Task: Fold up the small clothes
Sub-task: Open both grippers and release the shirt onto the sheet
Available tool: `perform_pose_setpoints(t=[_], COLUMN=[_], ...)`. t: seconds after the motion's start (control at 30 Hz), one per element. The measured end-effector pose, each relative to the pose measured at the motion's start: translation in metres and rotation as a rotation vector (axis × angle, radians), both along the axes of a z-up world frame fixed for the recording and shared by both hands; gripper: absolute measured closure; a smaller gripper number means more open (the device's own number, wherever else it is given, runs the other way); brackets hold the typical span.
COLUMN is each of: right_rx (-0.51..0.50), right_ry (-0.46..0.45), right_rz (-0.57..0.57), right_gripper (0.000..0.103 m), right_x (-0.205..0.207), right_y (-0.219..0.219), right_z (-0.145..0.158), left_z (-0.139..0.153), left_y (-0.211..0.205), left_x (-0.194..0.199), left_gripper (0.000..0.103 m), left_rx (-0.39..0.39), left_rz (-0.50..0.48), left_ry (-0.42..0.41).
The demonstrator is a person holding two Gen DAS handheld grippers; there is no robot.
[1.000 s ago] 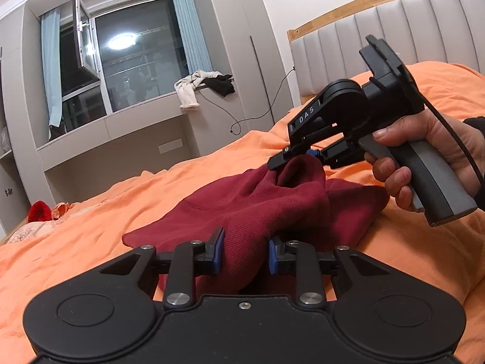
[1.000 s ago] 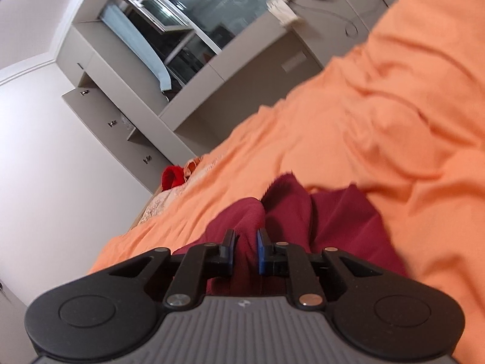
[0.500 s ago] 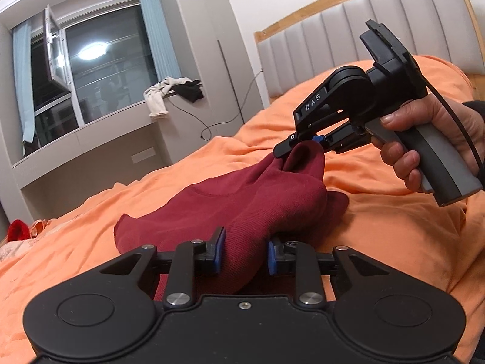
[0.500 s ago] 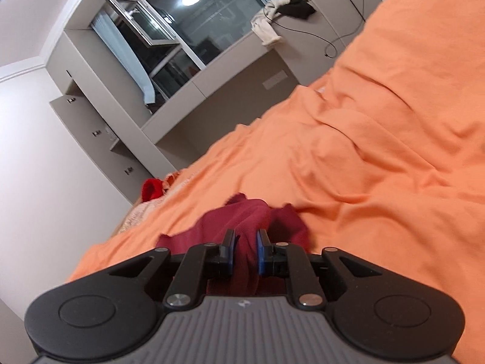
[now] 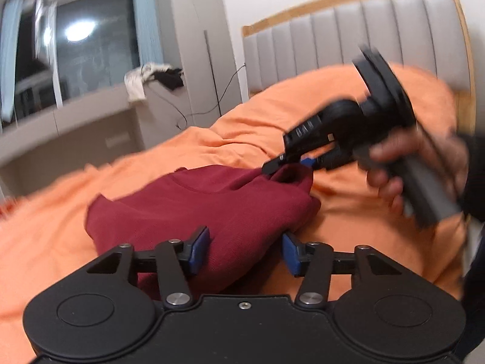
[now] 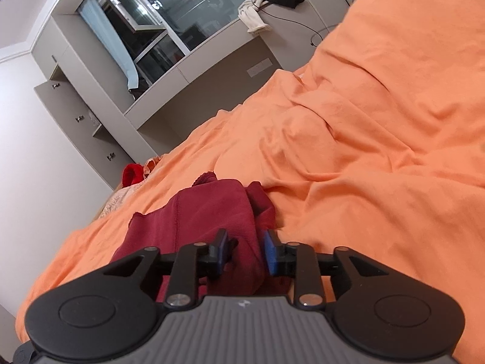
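Observation:
A dark red knit garment point(image 5: 194, 206) lies folded over on the orange bedspread point(image 5: 348, 236). My left gripper point(image 5: 244, 250) is open, its blue pads wide apart, with the near edge of the garment lying loose between them. My right gripper point(image 6: 245, 250) is open too, and the garment's point(image 6: 206, 212) right edge lies between its pads. In the left wrist view the right gripper point(image 5: 291, 163) is blurred by motion at the garment's far right corner, held by a hand point(image 5: 424, 163).
The padded grey headboard point(image 5: 348, 48) stands at the far right. A window ledge with a white and black pile of clothes point(image 6: 269, 0) runs along the far wall. A small red item point(image 6: 132, 174) lies at the bed's far left edge, near grey cabinets point(image 6: 81, 118).
Both grippers have opened and let go of the garment. The garment has come down from its raised fold and now lies flatter on the bed.

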State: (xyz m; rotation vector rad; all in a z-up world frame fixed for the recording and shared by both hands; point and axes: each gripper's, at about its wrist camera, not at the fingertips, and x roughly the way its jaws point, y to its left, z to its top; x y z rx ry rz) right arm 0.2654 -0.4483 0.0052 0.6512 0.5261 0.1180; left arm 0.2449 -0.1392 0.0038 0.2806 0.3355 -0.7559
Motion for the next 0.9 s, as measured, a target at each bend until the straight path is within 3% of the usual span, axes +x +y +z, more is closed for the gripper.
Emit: perform_pose_setpoints(t=[0.1,0.2,0.33,0.43,0.57,0.73,0.9], right_rx=[0.007,-0.007,-0.036,-0.054,-0.082,-0.172,-0.261], right_ry=[0.004,0.003,0.002,-0.004,-0.024,-0.030,0.019], right_rz=[-0.002,-0.002,-0.004,-0.003,0.039,0.121,0.171], right_gripper=[0.064,0.054,0.031,0.014,0.000,0.000,0.000], right_x=[0.001,0.000,-0.001,-0.005,-0.011,-0.015,-0.015], right_y=[-0.001,0.001,0.002,0.002,0.007,0.023,0.039], right_z=[-0.001,-0.002,-0.001,-0.001,0.001,0.004,0.000], left_z=[0.008,0.014,0.024,0.028,0.027,0.017,0.002], left_y=[0.012,0.026,0.039,0.050,0.060,0.073,0.079], left_x=[0.012,0.019,0.025,0.031,0.047,0.072,0.086], left_gripper=[0.043,0.023,0.008,0.002,0.001,0.001,0.001], left_rx=[-0.109,-0.231,-0.315,-0.331,-0.327,-0.331,-0.309], left_rz=[-0.008,-0.005,0.050,0.140,0.281,0.423,0.474], left_ry=[0.082,0.141,0.143,0.128,0.153,0.269,0.372])
